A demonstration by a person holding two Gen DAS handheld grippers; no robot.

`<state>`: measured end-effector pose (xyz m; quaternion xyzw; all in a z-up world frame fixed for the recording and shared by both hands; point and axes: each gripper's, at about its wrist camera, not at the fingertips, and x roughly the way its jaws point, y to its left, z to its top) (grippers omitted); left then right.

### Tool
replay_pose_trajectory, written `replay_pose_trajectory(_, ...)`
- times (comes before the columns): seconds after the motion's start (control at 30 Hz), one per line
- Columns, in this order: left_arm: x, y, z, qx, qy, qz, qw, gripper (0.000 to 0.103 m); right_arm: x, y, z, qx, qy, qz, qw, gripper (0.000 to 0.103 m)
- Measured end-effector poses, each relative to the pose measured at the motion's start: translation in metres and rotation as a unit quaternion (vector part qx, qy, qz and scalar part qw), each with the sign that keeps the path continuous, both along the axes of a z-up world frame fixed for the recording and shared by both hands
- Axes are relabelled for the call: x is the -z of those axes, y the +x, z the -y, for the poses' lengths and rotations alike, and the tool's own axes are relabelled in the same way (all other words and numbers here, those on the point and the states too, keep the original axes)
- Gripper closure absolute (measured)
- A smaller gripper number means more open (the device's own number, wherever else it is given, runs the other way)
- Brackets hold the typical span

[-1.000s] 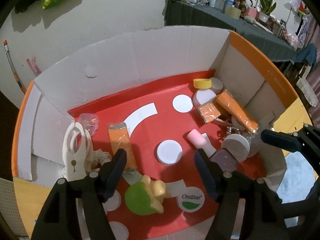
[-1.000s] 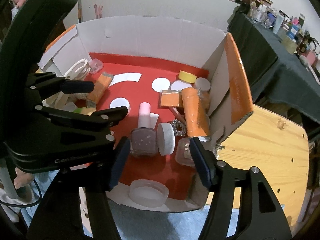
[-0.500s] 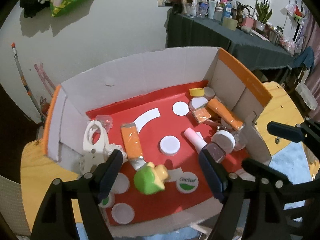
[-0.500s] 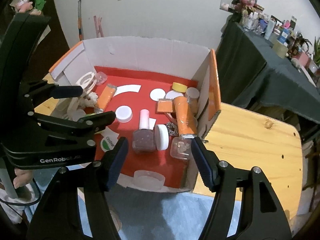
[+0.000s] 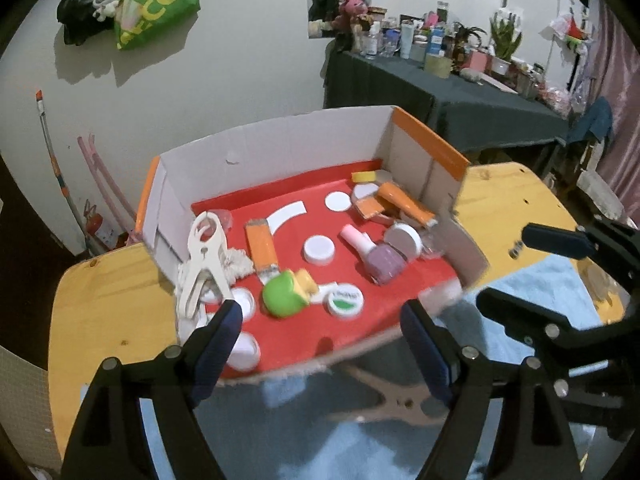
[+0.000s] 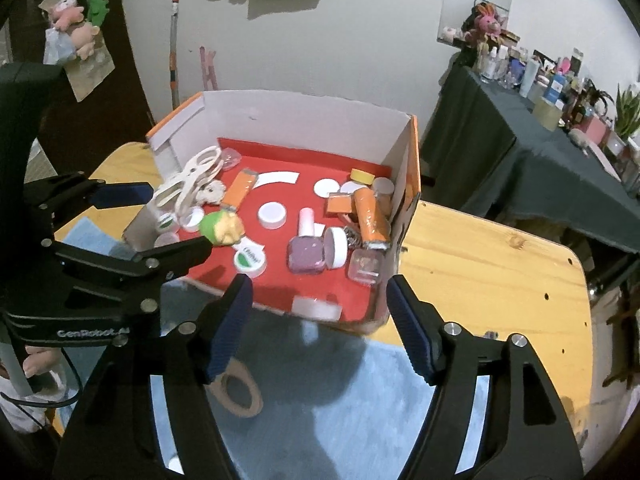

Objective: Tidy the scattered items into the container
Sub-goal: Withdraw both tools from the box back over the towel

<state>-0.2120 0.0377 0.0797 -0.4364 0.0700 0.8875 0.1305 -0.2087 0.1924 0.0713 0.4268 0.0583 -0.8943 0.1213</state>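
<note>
Both your grippers, left (image 5: 322, 336) and right (image 6: 320, 308), hang before the box (image 5: 272, 146) with jaws opening and nothing between them. Most items, like the green toy (image 5: 282, 298), lie inside. Next, you likely fetch the tan clip (image 6: 240, 394) from the blue mat (image 6: 360, 396).

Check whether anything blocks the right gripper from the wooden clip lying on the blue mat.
Nothing visible does. The wooden clip lies bare on the blue mat, just below the right gripper, whose opening jaws have nothing between them. The gripper's own finger hides part of the clip.
</note>
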Motion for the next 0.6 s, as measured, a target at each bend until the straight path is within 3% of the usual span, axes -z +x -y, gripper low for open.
replay_pose_trajectory(0.37,0.008,0.053,0.011,0.004,0.012,-0.008,0.9999,0.013,0.013,0.041,0.006,-0.017,0.002,0.004,1.0,0.034)
replay_pose_trajectory(0.6,0.032,0.078,0.02,0.009,0.018,0.016,0.9997,0.013,0.034,0.066,0.011,-0.025,0.006,0.017,1.0,0.034)
